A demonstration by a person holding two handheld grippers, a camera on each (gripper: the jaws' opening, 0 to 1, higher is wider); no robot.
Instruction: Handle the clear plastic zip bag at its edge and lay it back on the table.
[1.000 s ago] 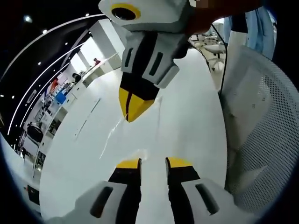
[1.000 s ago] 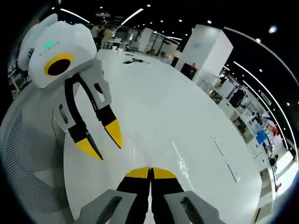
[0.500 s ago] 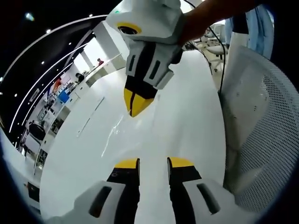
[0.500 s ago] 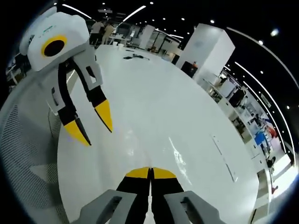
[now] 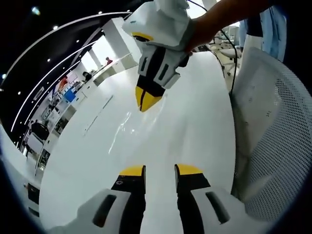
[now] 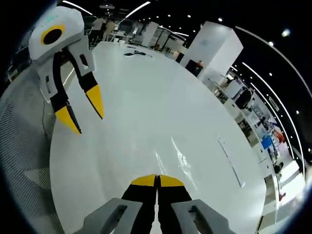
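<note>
In the left gripper view the left gripper [image 5: 160, 170] points out over the white table [image 5: 195, 126], its yellow-tipped jaws parted by a narrow gap with nothing between them. Ahead of it the right gripper [image 5: 146, 100] hangs tips-down above the table, held by a hand [image 5: 204, 27] reaching in from the top — its jaws pressed together, and whether any film is pinched between them I cannot tell. The bag [image 5: 124, 127] lies flat on the table just below and left of those tips, showing only as glints and a faint crease on the gloss. A white mesh chair [image 5: 273, 146] stands against the table's right edge. Over in the right gripper view, the right gripper [image 6: 157, 181] has its jaws closed tight, tip against tip, above the bag [image 6: 178, 158], whose shiny wrinkles lie on the table [image 6: 146, 97] just ahead and to the right. The left gripper [image 6: 83, 113] hangs at upper left — jaws spread, empty, clear of the surface. The mesh chair [image 6: 27, 146] curves along the left edge there, and a dark cable [image 6: 134, 53] lies far off on the table.
</note>
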